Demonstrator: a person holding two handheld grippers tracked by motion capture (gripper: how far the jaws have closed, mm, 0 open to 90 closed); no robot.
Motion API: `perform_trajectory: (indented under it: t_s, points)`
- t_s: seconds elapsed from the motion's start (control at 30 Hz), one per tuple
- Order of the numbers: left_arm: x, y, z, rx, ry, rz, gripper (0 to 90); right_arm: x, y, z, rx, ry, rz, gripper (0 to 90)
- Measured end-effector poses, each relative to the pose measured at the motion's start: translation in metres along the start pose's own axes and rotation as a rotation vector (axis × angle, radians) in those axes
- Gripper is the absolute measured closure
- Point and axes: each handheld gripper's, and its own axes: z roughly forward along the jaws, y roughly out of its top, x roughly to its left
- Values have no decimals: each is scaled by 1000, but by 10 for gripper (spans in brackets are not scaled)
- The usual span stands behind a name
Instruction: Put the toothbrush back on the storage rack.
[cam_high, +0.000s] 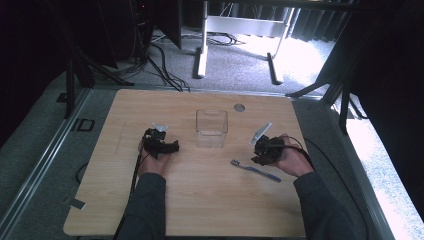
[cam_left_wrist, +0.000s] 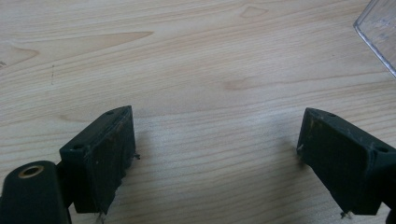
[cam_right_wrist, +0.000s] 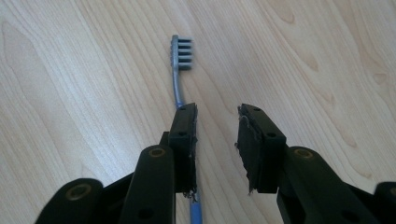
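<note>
**Toothbrush on the table, both grippers with jaws apart**

We see the toothbrush (cam_right_wrist: 180, 70) lying flat on the wooden table (cam_high: 200, 200), bristle head pointing away from the right gripper (cam_right_wrist: 215, 121). Our right gripper hovers over its handle with jaws parted about halfway and nothing clamped; the left-hand jaw in the right gripper view covers part of the grey neck, and the blue handle end shows again below it. Whether that jaw touches the handle we cannot tell.

Our left gripper (cam_left_wrist: 215, 135) stands with jaws wide apart over bare wood, holding nothing. A corner of the clear plastic box (cam_left_wrist: 380, 32) is cut off at the upper right edge of its view.

The box stands between the two grippers, farther up the table. Beyond lie grey carpet (cam_high: 235, 65), cables and a white frame.
</note>
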Motion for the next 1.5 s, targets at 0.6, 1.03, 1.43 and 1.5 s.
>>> perform_trajectory:
  t_s: [0.6,1.03,1.43,1.5]
  points:
    - [0,0,0,0,0,0,118,1,5,11,70,28,-24,666]
    - [0,0,0,1,0,0,118,1,5,20,117,46,-38,666]
    - [0,0,0,1,0,1,118,3,6,25,142,54,-52,663]
    - [0,0,0,0,0,0,118,3,6,26,147,56,-51,662]
